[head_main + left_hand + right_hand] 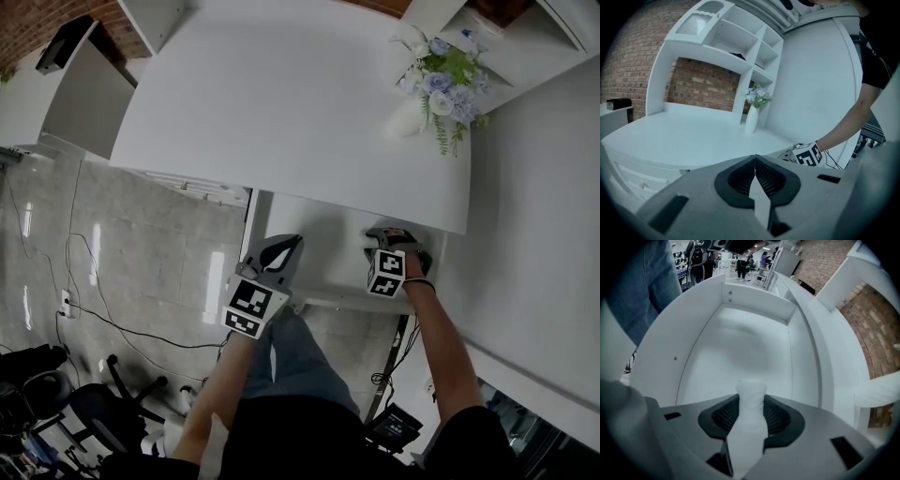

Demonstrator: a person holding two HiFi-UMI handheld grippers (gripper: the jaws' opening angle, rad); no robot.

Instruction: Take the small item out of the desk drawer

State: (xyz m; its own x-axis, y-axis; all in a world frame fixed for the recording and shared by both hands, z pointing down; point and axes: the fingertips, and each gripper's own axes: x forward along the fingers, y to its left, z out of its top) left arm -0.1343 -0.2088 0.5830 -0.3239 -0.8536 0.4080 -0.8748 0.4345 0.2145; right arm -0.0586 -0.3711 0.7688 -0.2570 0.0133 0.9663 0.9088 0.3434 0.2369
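The white desk drawer [323,246] stands pulled out under the desk top [281,112]. My right gripper [391,240] reaches into its right part. In the right gripper view a small white item [751,392], upright and roundish, fills the gap of the right gripper [751,417], and both dark pads press on its sides. The drawer's bare white floor [740,357] lies behind it. My left gripper [282,251] hangs over the drawer's left front corner, shut with nothing in it; in the left gripper view the left gripper [755,174] has its pads touching.
A white vase of blue flowers [439,82] stands at the desk's far right corner, also visible as the vase [752,120] in the left gripper view. White shelves [740,42] rise behind the desk against a brick wall. Cables and a black chair [84,403] are on the floor at left.
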